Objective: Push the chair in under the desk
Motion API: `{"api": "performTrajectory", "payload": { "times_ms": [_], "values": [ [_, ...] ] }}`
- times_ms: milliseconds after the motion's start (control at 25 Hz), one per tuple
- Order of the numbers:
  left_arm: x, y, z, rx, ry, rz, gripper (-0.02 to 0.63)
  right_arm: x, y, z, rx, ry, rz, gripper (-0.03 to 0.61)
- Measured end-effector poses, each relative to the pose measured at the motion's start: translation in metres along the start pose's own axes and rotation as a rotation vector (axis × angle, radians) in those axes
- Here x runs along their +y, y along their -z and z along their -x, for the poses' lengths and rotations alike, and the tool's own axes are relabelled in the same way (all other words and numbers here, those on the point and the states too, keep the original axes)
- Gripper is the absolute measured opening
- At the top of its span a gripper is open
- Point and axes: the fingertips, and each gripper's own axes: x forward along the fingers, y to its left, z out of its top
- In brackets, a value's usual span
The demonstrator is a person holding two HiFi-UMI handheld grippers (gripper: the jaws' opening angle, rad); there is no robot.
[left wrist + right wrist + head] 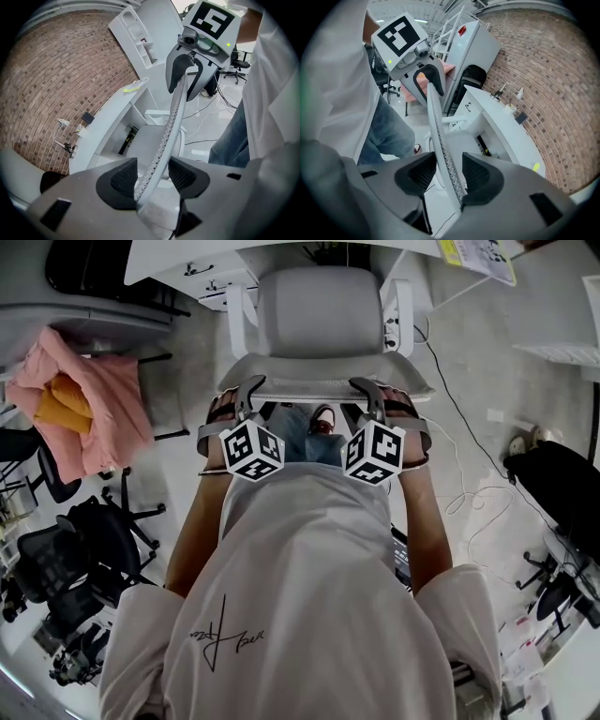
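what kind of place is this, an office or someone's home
Most likely an office or lab workspace: a white desk stands by a brick wall, a pale mesh-backed office chair sits in front of it, and several black swivel chairs are parked to one side.

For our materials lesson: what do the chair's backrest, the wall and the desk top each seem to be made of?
Backrest: looks like pale grey mesh in a smooth plastic rim; rows of small holes run along it.
Wall: red-brown brick, matt, with visible mortar lines.
Desk top: smooth white surface, probably laminate or painted board; the look leaves it open.
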Motion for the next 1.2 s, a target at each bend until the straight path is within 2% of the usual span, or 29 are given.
{"api": "performTrajectory", "payload": {
  "times_ms": [480,640,880,1040,1200],
  "values": [
    [-0.012,0.004,0.005,0.013,-0.017,0.029,0.207,0.010,0.002,0.002,-0.025,0.052,0.022,0.192],
    [-0.013,-0.003,0.016,-0.019,-0.043,0.059,0.198,0.008,0.003,0.011,-0.046,0.087,-0.027,0.185],
    [-0.029,-0.006,0.053,-0.116,-0.095,0.188,0.189,0.011,0.004,0.054,-0.115,0.155,-0.162,0.144],
    [-0.047,-0.008,0.085,-0.206,-0.130,0.338,0.162,0.027,0.006,0.082,-0.167,0.159,-0.260,0.084],
    [-0.063,-0.008,0.116,-0.303,-0.159,0.500,0.143,0.046,0.002,0.106,-0.207,0.179,-0.336,0.061]
  ]
}}
